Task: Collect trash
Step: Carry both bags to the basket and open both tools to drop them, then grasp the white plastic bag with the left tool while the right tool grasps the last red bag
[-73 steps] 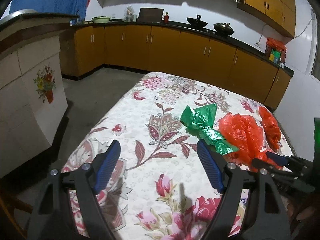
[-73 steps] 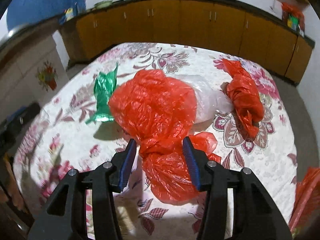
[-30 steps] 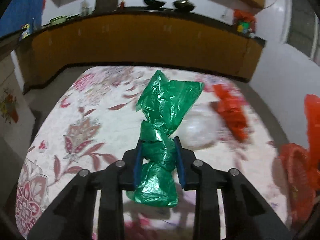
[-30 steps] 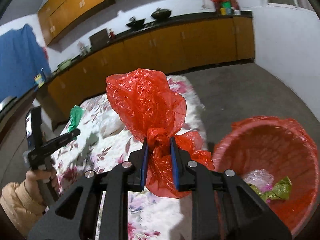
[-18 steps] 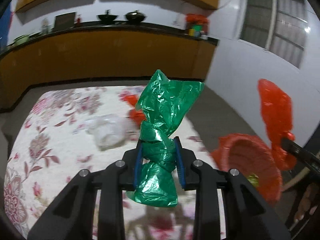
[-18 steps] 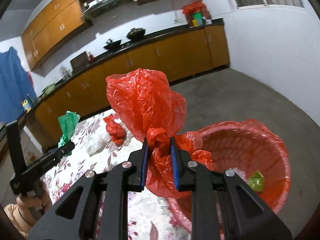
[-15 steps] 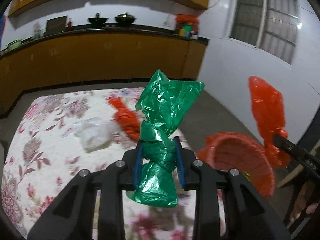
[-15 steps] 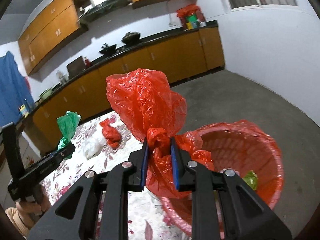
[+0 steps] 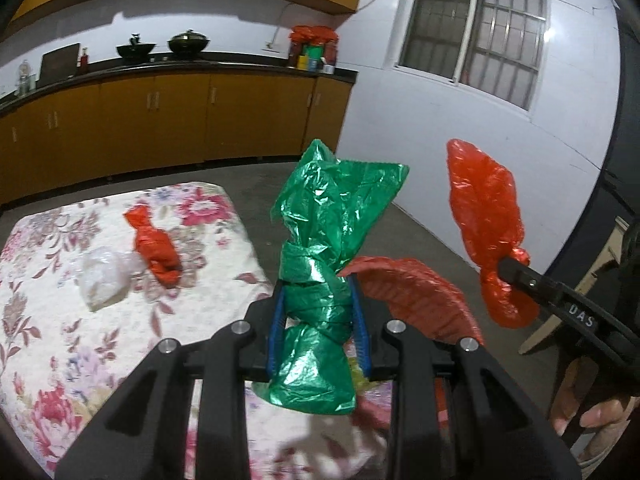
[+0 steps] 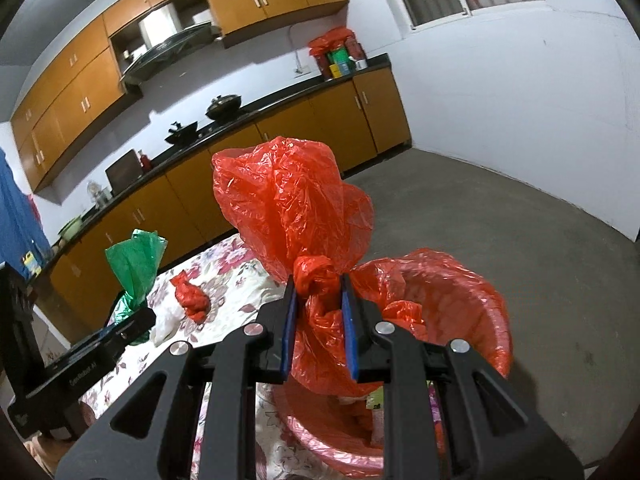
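I've got the left gripper (image 9: 318, 328) clamped on the green bag (image 9: 326, 264) at its knot, the right gripper (image 10: 319, 330) clamped on the red bag (image 10: 296, 216), above the bin (image 10: 476, 300). Knot grips stop slipping. Two bags remain on the surface (image 9: 52, 312).

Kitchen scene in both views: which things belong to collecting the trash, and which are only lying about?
Part of the job:
- green bag in the left tool
- red bag in the right tool
- red-lined bin
- small red bag and clear bag on the floral cloth

Just lying about:
- woks
- containers on the counter
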The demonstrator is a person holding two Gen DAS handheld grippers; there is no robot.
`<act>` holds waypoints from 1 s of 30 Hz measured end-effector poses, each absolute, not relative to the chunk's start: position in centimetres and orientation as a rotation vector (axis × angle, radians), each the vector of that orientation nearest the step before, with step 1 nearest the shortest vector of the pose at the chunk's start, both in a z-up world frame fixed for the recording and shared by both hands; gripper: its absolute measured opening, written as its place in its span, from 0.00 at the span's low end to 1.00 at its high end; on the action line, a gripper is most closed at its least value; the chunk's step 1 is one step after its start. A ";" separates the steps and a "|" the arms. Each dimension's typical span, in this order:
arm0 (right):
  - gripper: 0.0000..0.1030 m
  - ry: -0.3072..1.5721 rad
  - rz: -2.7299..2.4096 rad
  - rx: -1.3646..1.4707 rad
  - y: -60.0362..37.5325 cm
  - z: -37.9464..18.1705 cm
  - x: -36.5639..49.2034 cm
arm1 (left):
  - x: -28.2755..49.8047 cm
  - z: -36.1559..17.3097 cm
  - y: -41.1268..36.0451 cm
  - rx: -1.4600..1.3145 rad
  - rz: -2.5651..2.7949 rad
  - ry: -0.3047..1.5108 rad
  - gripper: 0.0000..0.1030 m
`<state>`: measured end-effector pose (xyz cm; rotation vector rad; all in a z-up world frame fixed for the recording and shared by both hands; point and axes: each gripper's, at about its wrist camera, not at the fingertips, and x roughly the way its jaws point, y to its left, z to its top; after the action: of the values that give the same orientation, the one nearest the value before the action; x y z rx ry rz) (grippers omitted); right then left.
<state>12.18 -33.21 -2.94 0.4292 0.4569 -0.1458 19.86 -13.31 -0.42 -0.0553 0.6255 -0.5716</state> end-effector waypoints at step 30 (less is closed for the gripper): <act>0.40 0.474 -0.182 0.478 -35.7 -4.5 12.5 | 21.8 -7.2 -17.7 0.001 -0.572 0.761 0.59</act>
<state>12.49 -35.68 -4.53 0.4778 0.4742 -0.1822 21.78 -17.71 -7.18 0.0009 0.7607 -0.5724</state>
